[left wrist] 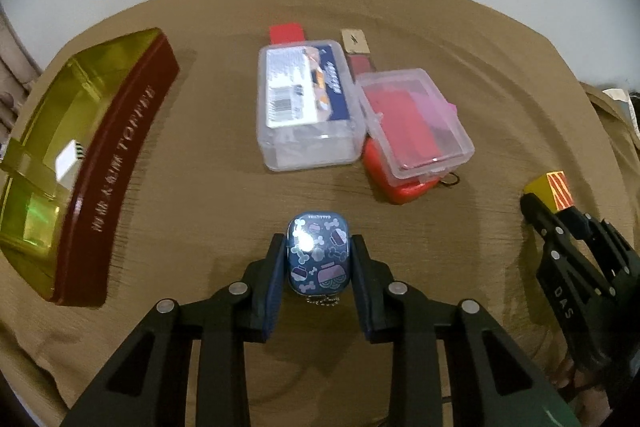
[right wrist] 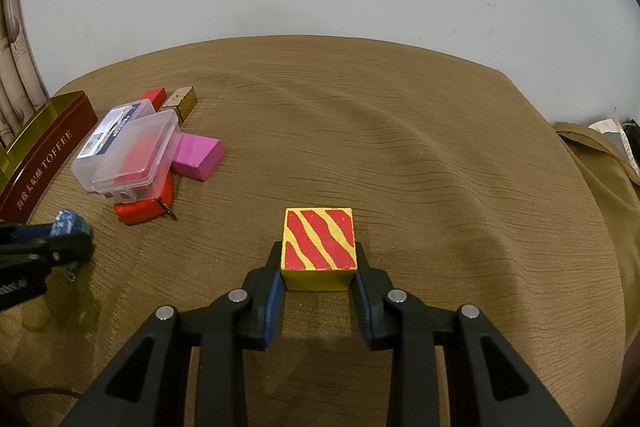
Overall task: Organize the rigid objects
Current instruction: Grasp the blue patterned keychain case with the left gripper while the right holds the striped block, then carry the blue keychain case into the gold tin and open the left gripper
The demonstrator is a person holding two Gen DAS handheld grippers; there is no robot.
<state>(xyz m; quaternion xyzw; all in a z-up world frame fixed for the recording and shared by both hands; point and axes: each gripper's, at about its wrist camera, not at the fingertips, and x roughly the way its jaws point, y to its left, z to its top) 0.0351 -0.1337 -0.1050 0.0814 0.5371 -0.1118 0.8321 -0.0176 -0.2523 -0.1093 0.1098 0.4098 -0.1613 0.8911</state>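
Box atop case, right of tin

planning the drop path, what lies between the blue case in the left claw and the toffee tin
Nothing: in the left wrist view only bare tablecloth separates the blue case, gripped by the left claw, from the toffee tin.

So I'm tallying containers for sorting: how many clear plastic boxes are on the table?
2. One clear box with a printed label lies mid-table; the other clear box sits beside it, perched on red items. None other shows, though the pile could hide something.
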